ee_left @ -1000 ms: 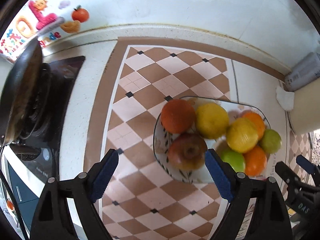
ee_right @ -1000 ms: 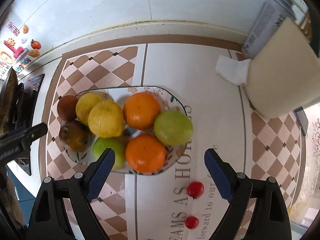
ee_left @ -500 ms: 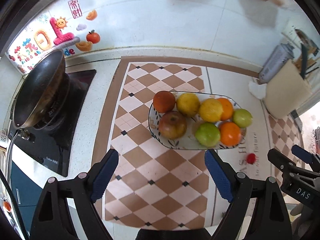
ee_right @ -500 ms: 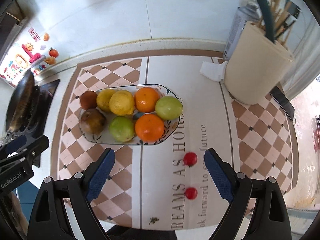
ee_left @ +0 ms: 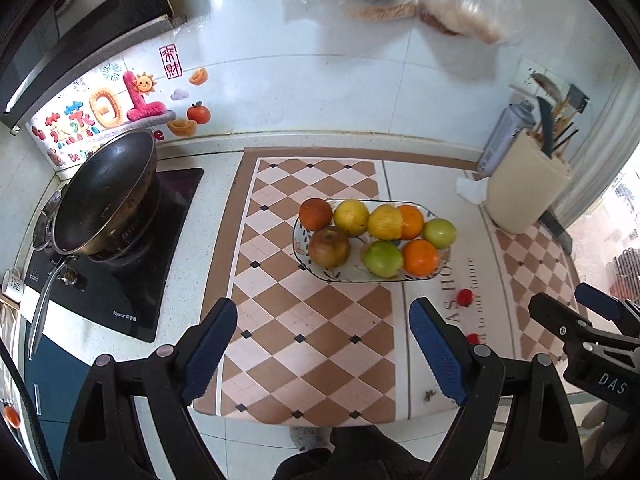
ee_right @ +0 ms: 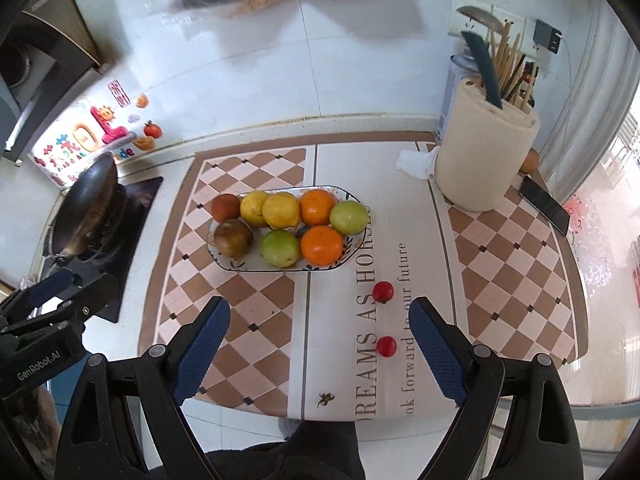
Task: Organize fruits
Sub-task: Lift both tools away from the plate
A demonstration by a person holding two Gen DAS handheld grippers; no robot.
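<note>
Orange, yellow and green fruits fill the oval plate [ee_right: 280, 268] on the desk; two small red fruits [ee_right: 383, 291], probably cherry tomatoes, lie loose beside it. Left claw [ee_left: 324, 352] and right claw [ee_right: 318, 350] hover wide open, empty.

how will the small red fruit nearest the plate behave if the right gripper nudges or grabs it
The small red fruit looks round and glossy, so it will probably roll across the flat mat when nudged. It is tiny beside the open right gripper, so it could slip out. It looks thin-skinned; a hard squeeze might burst it.
</note>
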